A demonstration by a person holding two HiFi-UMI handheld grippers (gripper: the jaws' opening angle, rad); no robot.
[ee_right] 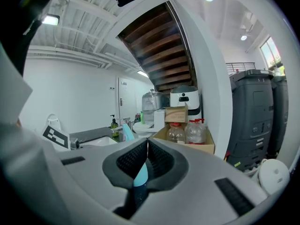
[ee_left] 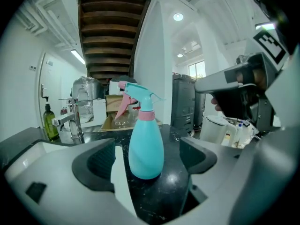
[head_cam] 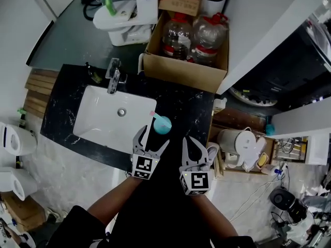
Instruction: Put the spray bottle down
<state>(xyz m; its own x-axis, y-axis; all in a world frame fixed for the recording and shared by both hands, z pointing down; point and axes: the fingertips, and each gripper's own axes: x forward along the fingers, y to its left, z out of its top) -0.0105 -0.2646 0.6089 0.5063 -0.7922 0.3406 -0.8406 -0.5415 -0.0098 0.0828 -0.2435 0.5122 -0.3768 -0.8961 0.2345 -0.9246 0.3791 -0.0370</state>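
Your left tool (ee_left: pixel 146 168) is spread. Its view alone shows the bottle (ee_left: pixel 146 146) upright just ahead, toward the worktop's (head_cam: pixel 192 106) front edge, nozzle facing the sink (head_cam: pixel 101 119). Your right tool (ee_right: pixel 147 146) is pressed together, empty.

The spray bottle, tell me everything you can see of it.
The spray bottle has a rounded turquoise body, a pink collar at the neck and a turquoise spray head with a pink trigger; it looks like plastic. It stands upright on the black speckled counter, just right of the white sink. Only the counter touches it: the left gripper is open, with one jaw on each side of the bottle and a gap between each jaw and the body.
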